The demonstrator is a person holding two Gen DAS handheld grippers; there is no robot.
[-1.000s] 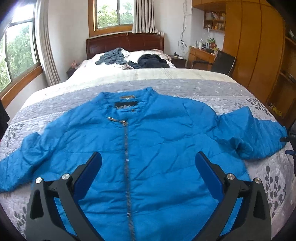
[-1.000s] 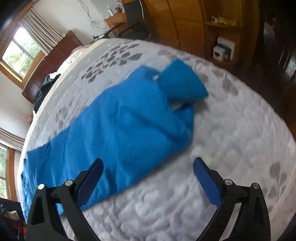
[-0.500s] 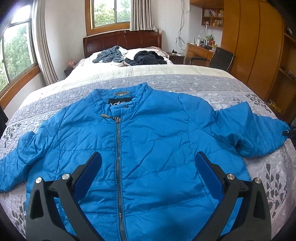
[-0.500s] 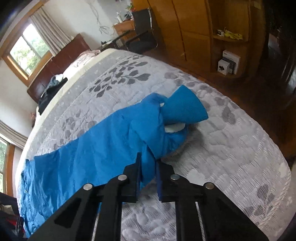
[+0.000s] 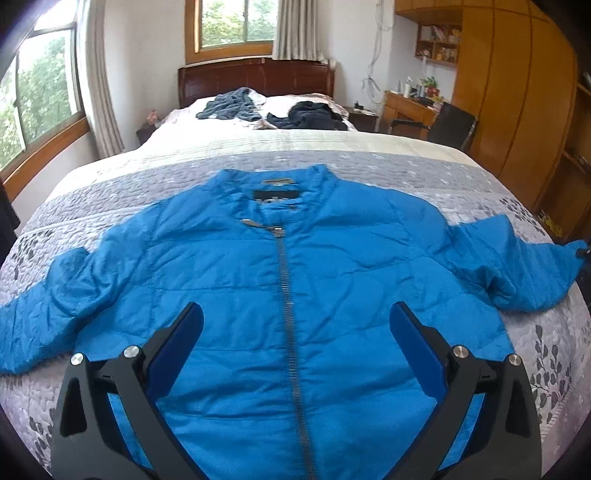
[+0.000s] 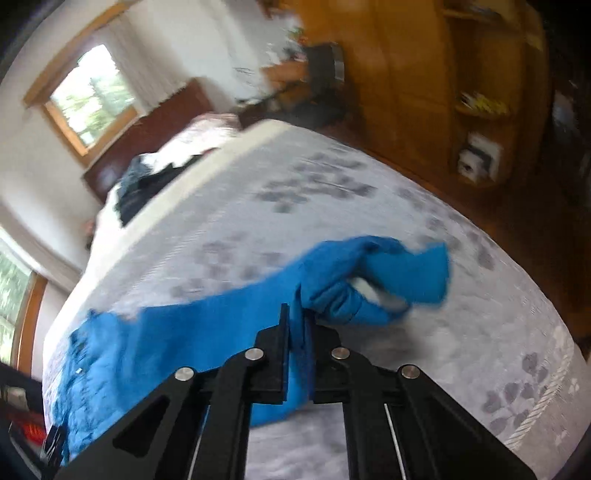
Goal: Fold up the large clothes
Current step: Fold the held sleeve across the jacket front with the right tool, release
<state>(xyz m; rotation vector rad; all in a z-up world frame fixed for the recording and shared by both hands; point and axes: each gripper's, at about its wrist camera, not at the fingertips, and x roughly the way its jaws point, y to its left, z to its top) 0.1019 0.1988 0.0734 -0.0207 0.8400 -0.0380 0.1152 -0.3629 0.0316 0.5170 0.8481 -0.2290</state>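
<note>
A blue padded jacket (image 5: 295,288) was laid front-up and zipped across the grey leaf-patterned quilt (image 5: 369,173) at the foot of a bed, its collar turned toward the dark wooden headboard (image 5: 258,75). The left gripper (image 5: 295,325) was held above the lower chest of the jacket with its blue-padded fingers (image 5: 177,347) spread wide to either side of the zip, nothing being gripped between them. One sleeve (image 5: 40,317) was stretched out flat toward the left edge of the left wrist view, while the other sleeve (image 6: 332,291) was seen in the right wrist view bunched and raised off the quilt. The right gripper (image 6: 297,325) was clenched on a fold of that sleeve, blue fabric being pinched between its black jaws; the right wrist view was smeared by motion, so the exact part of the sleeve taken, possibly near the cuff, could not be made out. Farther up the bed, near the pillows, a grey-blue garment (image 5: 231,105) and a black garment (image 5: 310,116) were left in loose heaps, well apart from the jacket. A desk (image 5: 410,107) with a dark chair (image 5: 454,125) was placed to the right of the bed, beside tall wooden wardrobes (image 5: 517,92). Curtained windows (image 5: 236,22) were set behind the headboard and along the left wall.
</note>
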